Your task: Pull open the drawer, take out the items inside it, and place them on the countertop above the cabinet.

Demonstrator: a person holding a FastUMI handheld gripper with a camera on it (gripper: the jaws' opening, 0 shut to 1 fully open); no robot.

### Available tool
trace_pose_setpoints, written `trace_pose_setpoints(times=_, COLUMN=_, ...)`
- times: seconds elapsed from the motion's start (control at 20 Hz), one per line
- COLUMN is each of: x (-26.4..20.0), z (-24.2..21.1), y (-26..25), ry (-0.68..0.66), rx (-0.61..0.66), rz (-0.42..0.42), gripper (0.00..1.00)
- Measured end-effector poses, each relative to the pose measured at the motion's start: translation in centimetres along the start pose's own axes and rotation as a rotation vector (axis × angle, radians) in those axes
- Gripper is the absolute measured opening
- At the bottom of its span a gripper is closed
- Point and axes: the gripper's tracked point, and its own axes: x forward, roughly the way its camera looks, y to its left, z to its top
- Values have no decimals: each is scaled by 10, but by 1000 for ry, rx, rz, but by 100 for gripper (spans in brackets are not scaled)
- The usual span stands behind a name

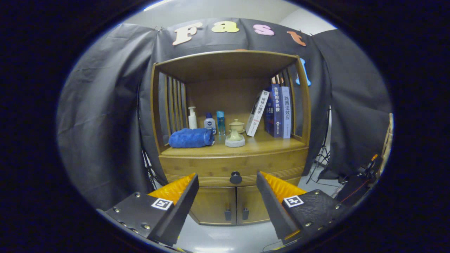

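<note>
Gripper view: claw [227,182] spread wide, empty, held level and squarely facing the cabinet [232,165], well short of it. Drawer [211,167] shut, its knob [236,177] centred between the fingers and beyond them; contents hidden. Worktop [267,142] above already carrying a towel [191,137], bottles [210,123], a teapot [235,133] and books [277,110]. Best advanced straight, closed on the knob alone, then pulled back level without twisting. Free space right of the teapot for setting things down.

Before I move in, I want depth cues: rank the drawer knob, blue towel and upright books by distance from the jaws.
Gripper open, holding nothing.
1. Drawer knob, just ahead, between the jaws.
2. Blue towel, countertop front, left.
3. Upright books, farther back, right.
</note>
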Motion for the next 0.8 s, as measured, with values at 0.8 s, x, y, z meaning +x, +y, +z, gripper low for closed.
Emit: trace_pose_setpoints(times=0.8, x=-29, z=21, y=-2, ry=-66, rx=-19, rz=13, gripper=99)
